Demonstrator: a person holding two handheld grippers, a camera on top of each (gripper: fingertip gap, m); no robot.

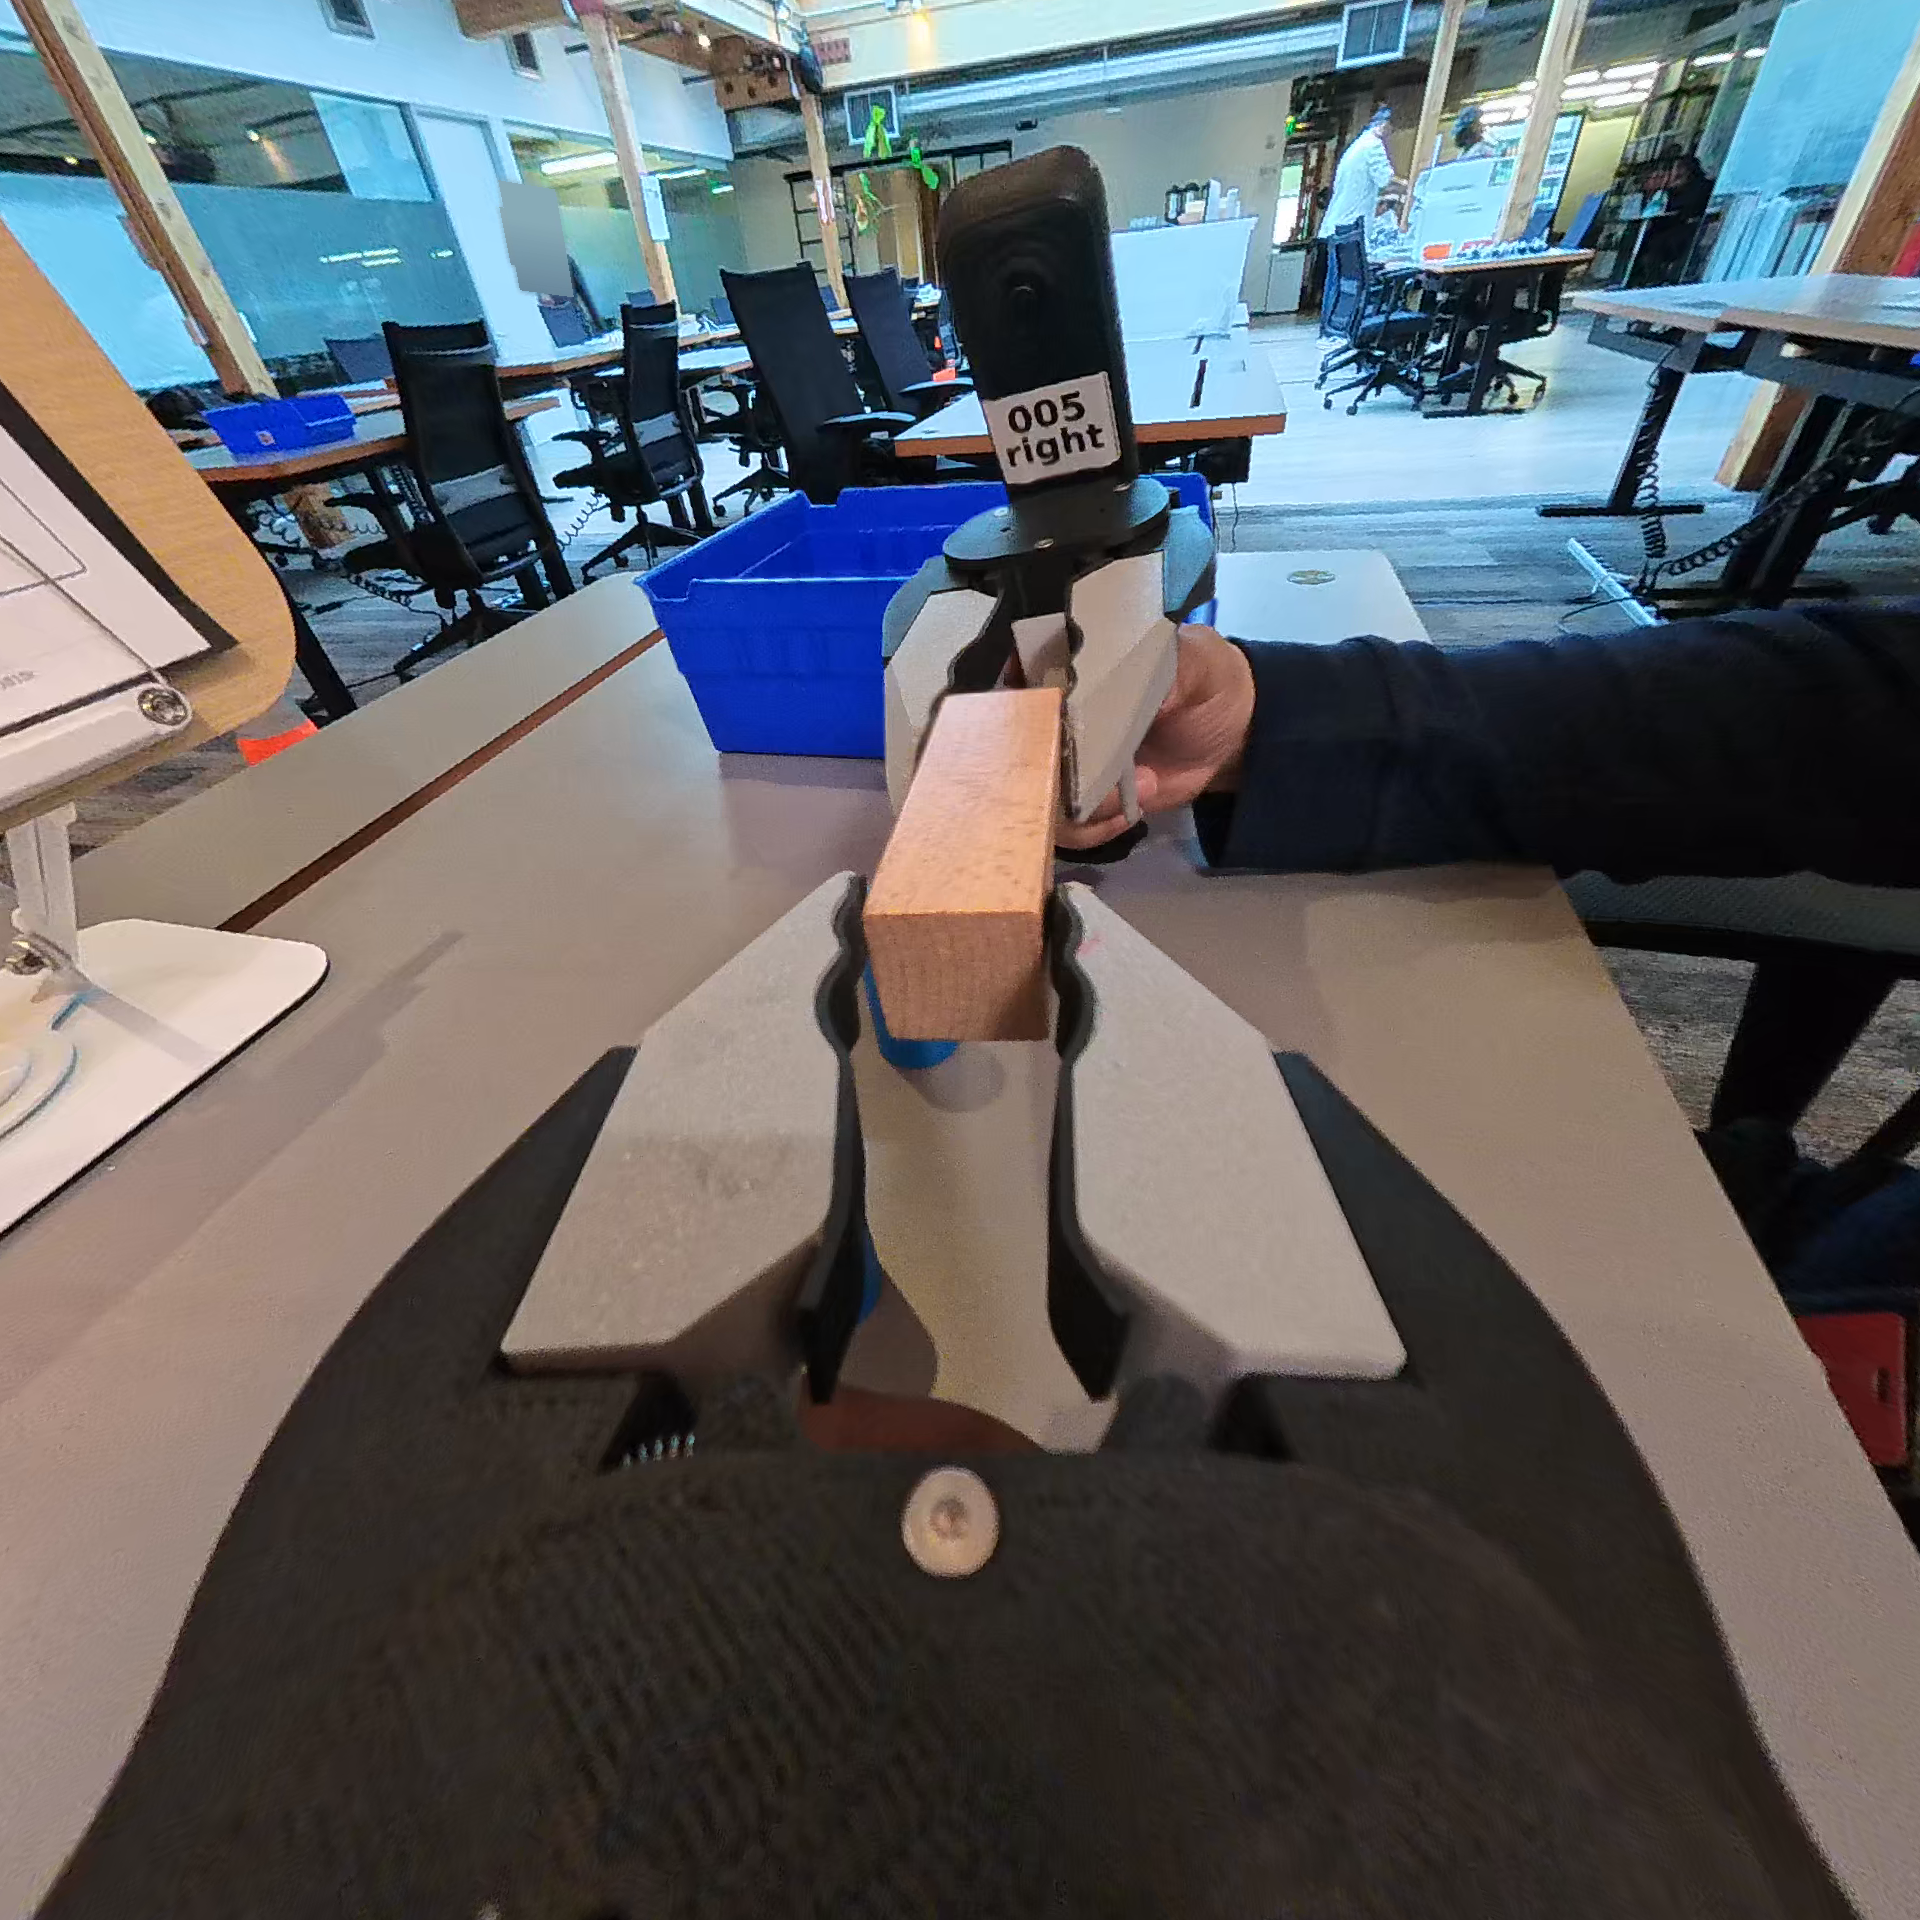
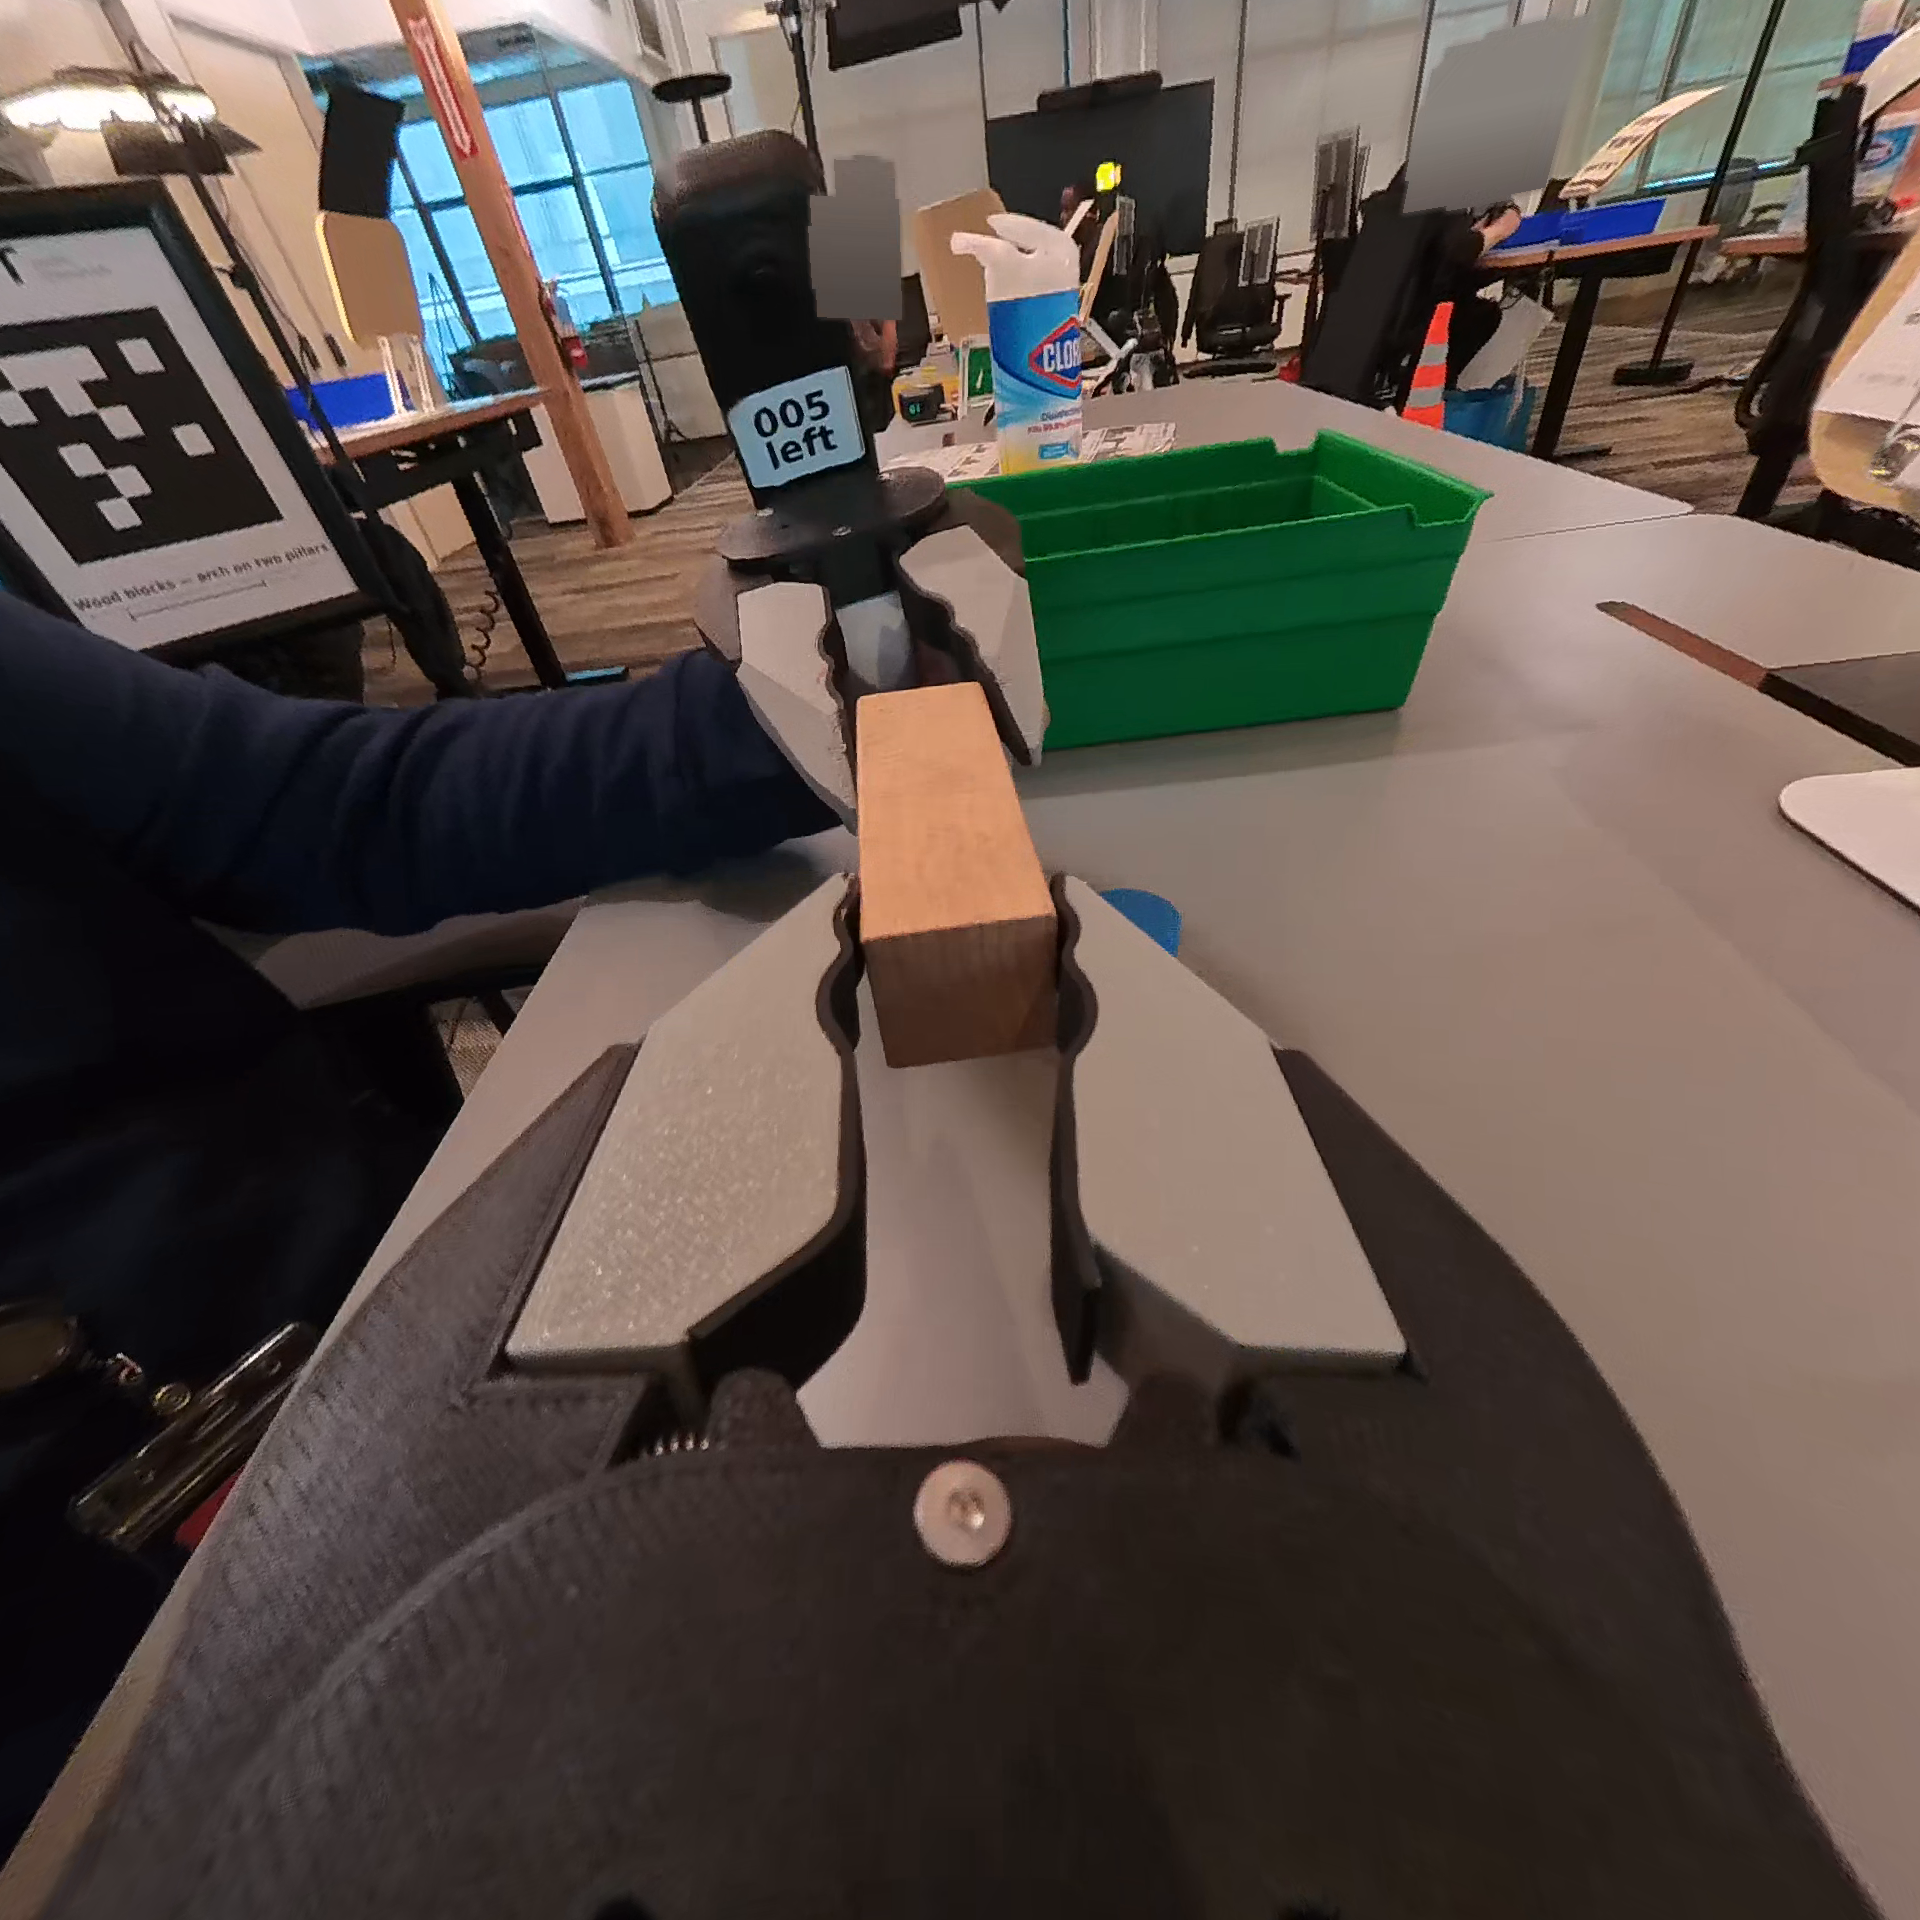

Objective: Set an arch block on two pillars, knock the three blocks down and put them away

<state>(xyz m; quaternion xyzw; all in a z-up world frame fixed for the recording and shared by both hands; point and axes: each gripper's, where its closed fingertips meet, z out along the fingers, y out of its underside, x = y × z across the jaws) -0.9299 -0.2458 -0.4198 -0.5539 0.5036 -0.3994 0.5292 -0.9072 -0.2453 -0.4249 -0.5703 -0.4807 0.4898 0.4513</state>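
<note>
Left gripper (image 1: 956, 966) and right gripper (image 2: 956, 966) facing, fingers clamped

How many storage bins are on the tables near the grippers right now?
2: a blue bin behind the right gripper, and a green bin behind the left gripper. Others may sit outside view.

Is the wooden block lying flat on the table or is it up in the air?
Up in the air. The wooden block lies level, each end between one gripper's fingers, with the grey table and a blue block showing beneath it.

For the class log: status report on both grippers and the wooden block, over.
Left gripper and right gripper each clamp one end of the wooden block, held level. Blue cylinder underneath. Nothing in the way.
</note>
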